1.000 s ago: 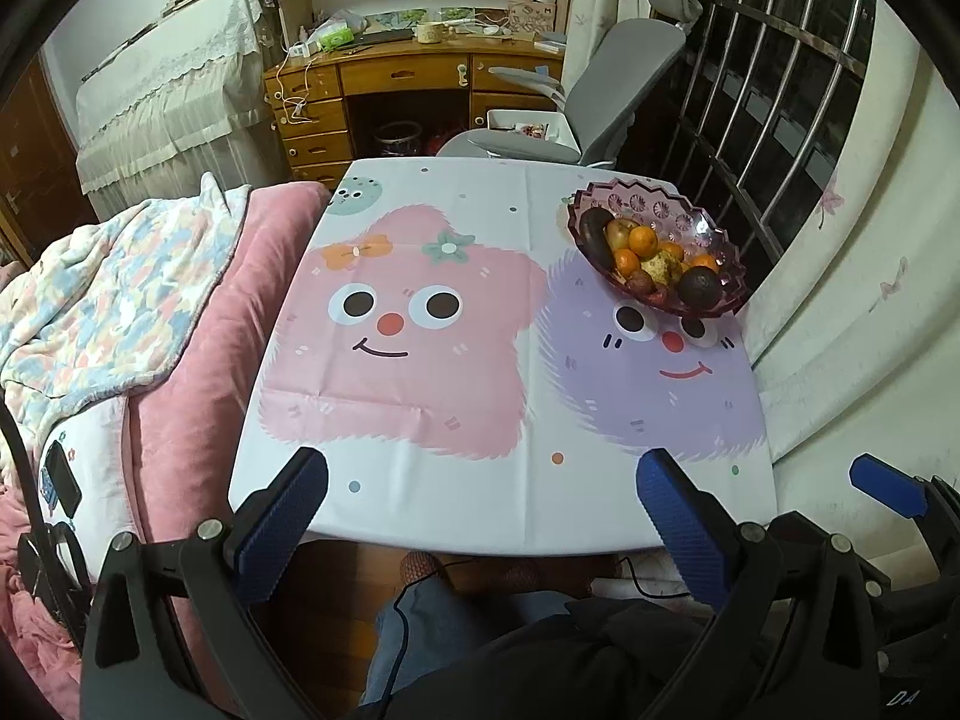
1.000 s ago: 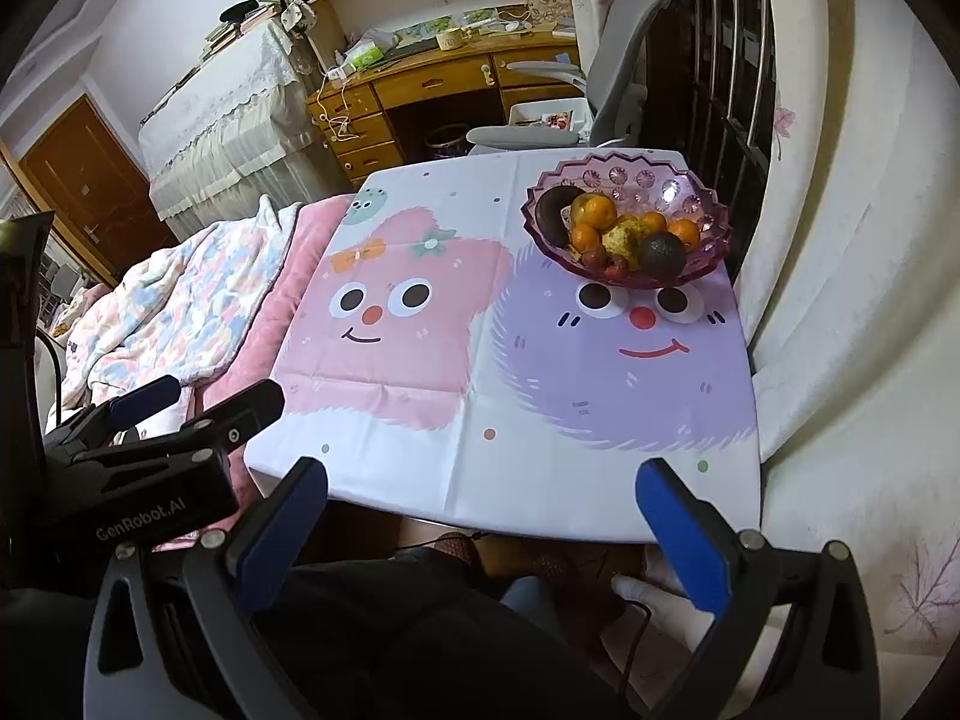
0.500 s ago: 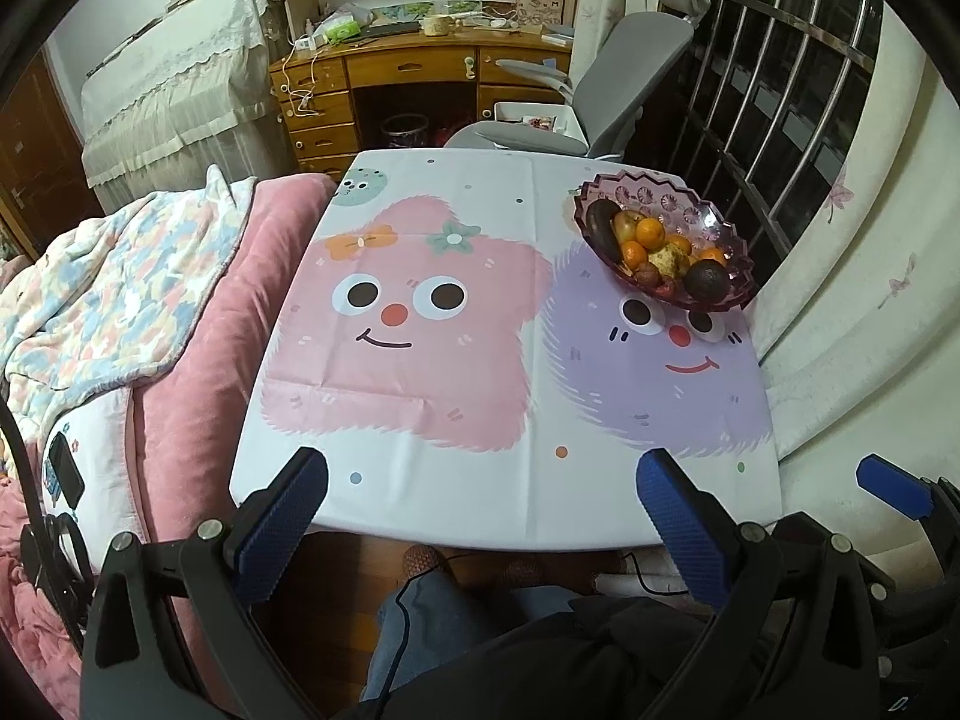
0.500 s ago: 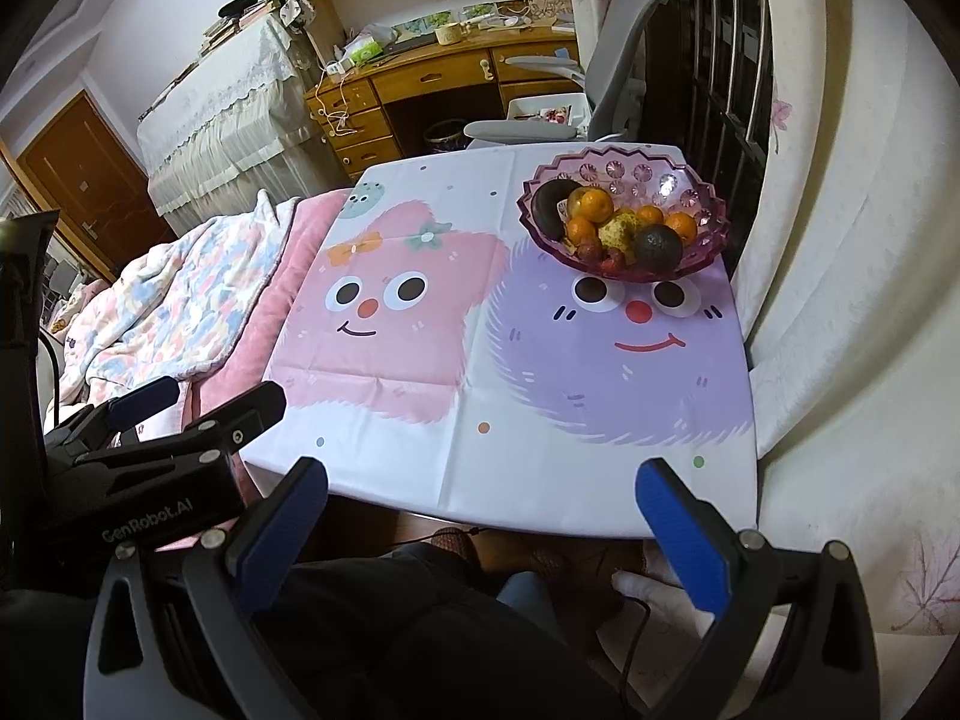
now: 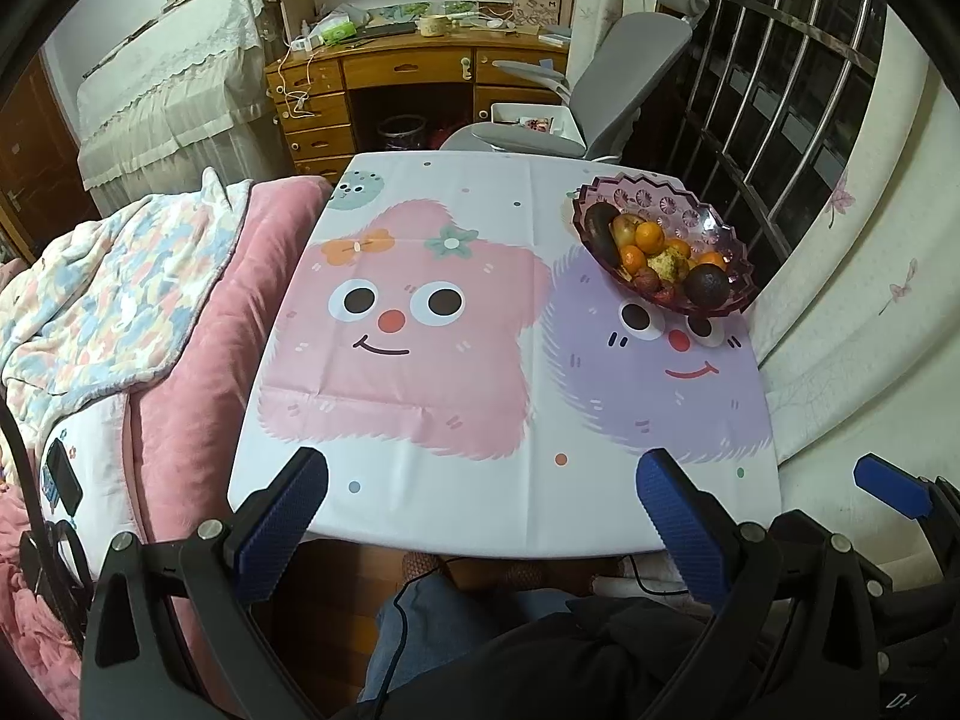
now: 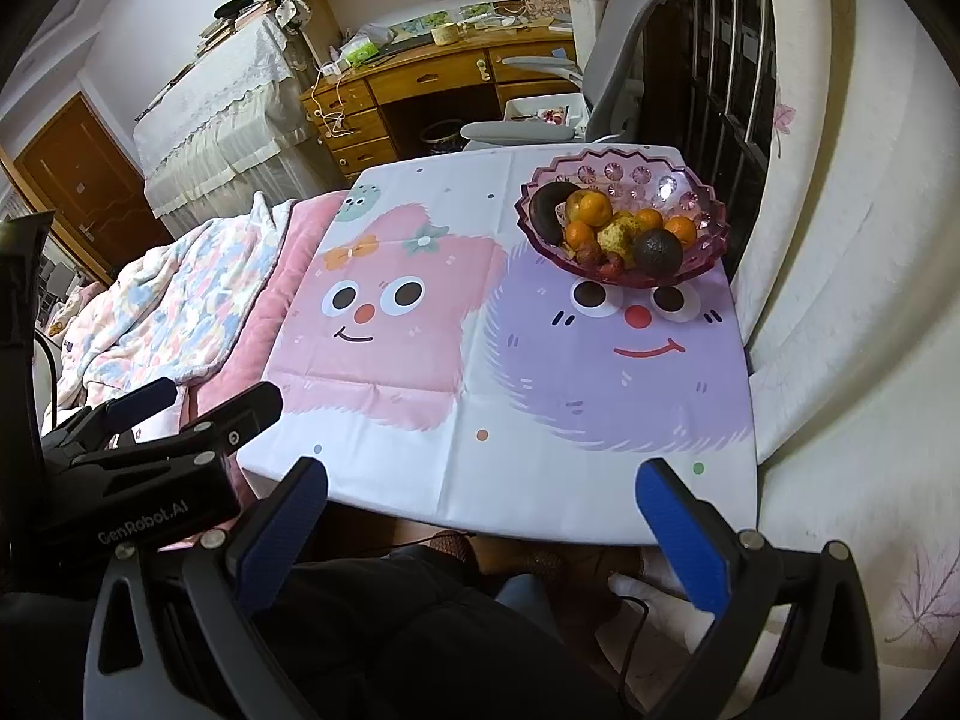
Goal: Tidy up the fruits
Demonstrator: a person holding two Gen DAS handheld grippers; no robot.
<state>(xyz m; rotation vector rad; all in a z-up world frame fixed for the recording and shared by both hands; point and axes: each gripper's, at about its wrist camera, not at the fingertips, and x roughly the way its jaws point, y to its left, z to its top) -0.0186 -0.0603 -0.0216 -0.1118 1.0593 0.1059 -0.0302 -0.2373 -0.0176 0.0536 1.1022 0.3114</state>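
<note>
Fruit bowl (image 5: 663,240) sits nearer than before; both hand-held grippers (image 5: 480,516) (image 6: 480,516) gape, empty.

Soft, even indoor light falls from overhead; the desk (image 5: 492,324) is bright and sharp, with little shadow. Small glints sparkle on the glass bowl (image 6: 660,180). Both fisheye views bend strongly outward and darken to black corners.

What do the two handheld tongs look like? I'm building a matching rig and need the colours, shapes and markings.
Both are alike: the left tongs and right tongs have black angular frames with silver screws and flat blue textured pads on two fingers. White "GenRobot.AI" lettering marks the left body in the right wrist view. A thin black cable runs over the person's dark clothing.
</note>
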